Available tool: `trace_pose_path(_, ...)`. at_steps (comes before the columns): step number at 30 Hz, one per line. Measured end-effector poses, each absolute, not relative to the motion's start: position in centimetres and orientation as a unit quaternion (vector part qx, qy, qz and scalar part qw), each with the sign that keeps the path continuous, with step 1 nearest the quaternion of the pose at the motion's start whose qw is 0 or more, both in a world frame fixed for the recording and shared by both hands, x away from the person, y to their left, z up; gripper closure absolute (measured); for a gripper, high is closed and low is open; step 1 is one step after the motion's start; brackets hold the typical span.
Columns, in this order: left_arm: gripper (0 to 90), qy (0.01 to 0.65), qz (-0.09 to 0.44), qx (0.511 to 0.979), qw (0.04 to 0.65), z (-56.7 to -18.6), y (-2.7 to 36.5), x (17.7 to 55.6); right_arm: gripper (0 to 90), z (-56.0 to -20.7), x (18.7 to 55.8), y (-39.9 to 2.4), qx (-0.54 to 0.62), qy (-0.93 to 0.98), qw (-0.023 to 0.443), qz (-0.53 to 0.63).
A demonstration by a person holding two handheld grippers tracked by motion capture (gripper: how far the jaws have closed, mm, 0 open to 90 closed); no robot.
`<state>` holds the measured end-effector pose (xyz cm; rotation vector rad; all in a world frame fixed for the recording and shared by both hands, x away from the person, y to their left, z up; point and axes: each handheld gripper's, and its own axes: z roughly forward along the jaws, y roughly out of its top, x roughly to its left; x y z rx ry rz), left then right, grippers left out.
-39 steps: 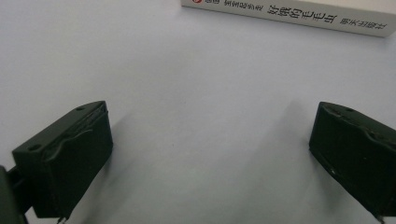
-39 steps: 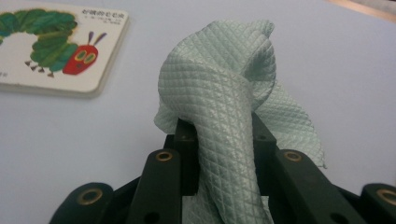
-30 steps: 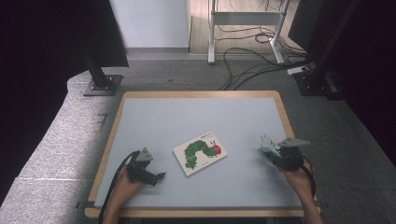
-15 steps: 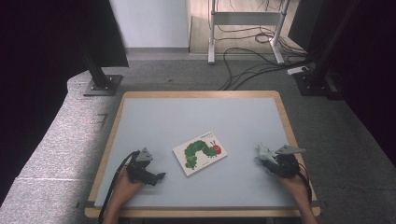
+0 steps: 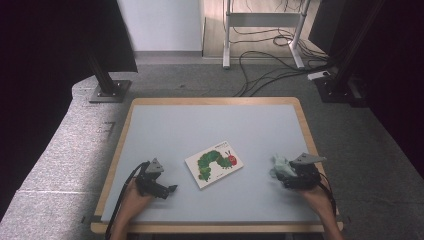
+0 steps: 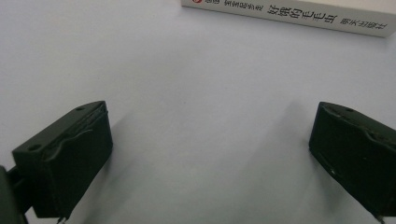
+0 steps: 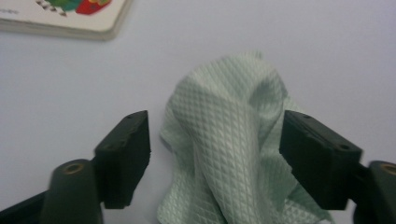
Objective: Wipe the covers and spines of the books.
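The table (image 5: 210, 125) has a pale blue-grey top framed by a light wooden rim. A picture book (image 5: 214, 163) with a green caterpillar on its cover lies flat a little nearer the front edge than the middle, turned at an angle to the edges. A crumpled pale green cloth (image 5: 281, 166), perhaps a wipe, lies on the top near the right edge, towards the front right corner.

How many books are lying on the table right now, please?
1: a caterpillar picture book lies flat near the middle of the table, between the two grippers; a crumpled green cloth lies off to its right.
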<state>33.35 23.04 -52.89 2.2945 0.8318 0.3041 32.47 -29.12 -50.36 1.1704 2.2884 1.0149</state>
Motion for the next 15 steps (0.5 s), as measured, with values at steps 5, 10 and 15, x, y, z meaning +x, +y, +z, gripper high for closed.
trace_pose_path(5, 0.0, 0.320, 0.119, 0.879, 0.333, -52.9, 23.0, 33.3, 15.9, -48.9, 32.6, -28.0, 0.406, 0.810, 0.202, 0.371)
trace_pose_path(10, 0.1, 0.320, 0.120, 0.879, 0.332, -52.8, 22.6, 33.1, 13.0, -48.2, 33.5, -26.4, 0.395, 0.811, 0.194, 0.386)
trace_pose_path(15, 0.1, 0.305, 0.119, 0.884, 0.334, -52.8, 21.1, 33.2, 7.7, -48.3, 34.4, -24.4, 0.383, 0.819, 0.182, 0.387)
